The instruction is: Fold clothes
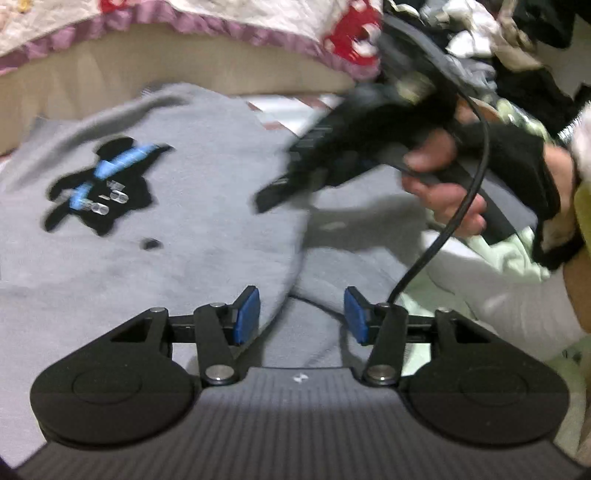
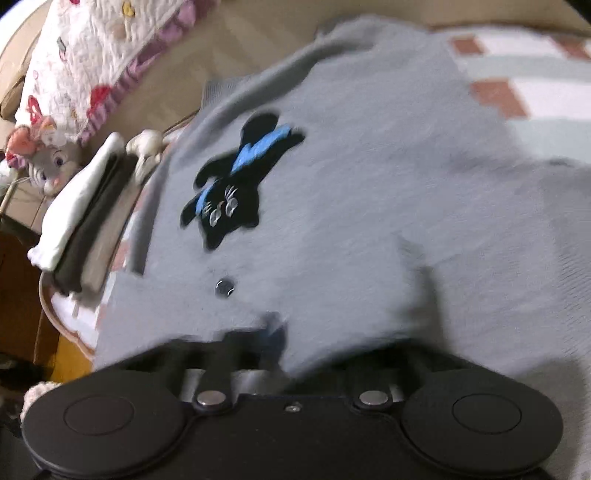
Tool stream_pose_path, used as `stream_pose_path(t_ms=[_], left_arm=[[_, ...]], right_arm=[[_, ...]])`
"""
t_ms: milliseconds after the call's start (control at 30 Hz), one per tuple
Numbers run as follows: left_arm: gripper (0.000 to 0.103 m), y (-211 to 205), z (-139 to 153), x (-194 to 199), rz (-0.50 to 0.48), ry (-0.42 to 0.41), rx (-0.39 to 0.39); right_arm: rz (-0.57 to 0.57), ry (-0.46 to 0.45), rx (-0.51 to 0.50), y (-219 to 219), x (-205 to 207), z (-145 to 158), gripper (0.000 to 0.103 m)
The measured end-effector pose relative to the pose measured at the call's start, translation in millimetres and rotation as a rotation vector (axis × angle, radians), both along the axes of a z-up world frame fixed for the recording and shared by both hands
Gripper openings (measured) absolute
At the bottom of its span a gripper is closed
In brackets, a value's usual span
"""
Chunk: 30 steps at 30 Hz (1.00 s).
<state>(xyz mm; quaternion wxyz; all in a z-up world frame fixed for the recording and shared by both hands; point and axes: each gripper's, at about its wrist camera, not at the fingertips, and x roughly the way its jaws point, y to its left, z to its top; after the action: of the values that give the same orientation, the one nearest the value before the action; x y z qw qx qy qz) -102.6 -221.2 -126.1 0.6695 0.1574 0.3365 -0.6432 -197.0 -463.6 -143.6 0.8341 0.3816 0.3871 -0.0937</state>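
A grey sweater (image 1: pixel 207 229) with a black and blue cat patch (image 1: pixel 99 184) lies spread on the bed, one side folded over. My left gripper (image 1: pixel 301 315) hovers open just above the folded edge, its blue pads (image 1: pixel 247 314) apart and clear of the cloth. A gloved hand (image 1: pixel 461 184) holds my right gripper (image 1: pixel 273 192) at the sweater's edge, blurred. In the right wrist view the grey sweater (image 2: pixel 369 184) and its cat patch (image 2: pixel 232 184) fill the frame. Cloth bunches over my right gripper (image 2: pixel 280 332) and hides its fingertips, which look shut on the hem.
A quilt with a purple frill (image 1: pixel 221 26) lies behind. A heap of unfolded clothes (image 1: pixel 498 44) sits at the back right, a pale green garment (image 1: pixel 498 254) nearer. A stack of folded clothes (image 2: pixel 85 221) and a plush toy (image 2: pixel 48 166) lie left, on a checked sheet (image 2: pixel 517 92).
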Motion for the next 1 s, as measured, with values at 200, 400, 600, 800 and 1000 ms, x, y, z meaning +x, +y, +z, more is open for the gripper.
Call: stream_pose_path(t_ms=[200, 400, 600, 800, 1000], left_arm=[[0.051, 30.8, 16.7, 78.8, 0.446, -0.018, 0.082], [0.051, 56.5, -27.3, 143.0, 0.8, -0.059, 0.383], [0.071, 53.8, -26.2, 179.8, 0.882, -0.13, 0.403], [0.036, 52.7, -44.9, 198.1, 0.8, -0.09, 0.371], [0.006, 50.8, -33.6, 178.7, 0.882, -0.341, 0.402]], right_arm=[[0.118, -0.534, -0.008, 6.3, -49.3, 55.6, 0.01], [0.086, -0.004, -0.389, 4.7, -24.2, 32.3, 0.028], [0.024, 0.051, -0.344, -11.6, -25.7, 20.1, 0.05], [0.014, -0.014, -0.266, -32.3, -54.9, 30.5, 0.057], [-0.086, -0.1, -0.153, -91.5, -106.0, 43.4, 0.057]])
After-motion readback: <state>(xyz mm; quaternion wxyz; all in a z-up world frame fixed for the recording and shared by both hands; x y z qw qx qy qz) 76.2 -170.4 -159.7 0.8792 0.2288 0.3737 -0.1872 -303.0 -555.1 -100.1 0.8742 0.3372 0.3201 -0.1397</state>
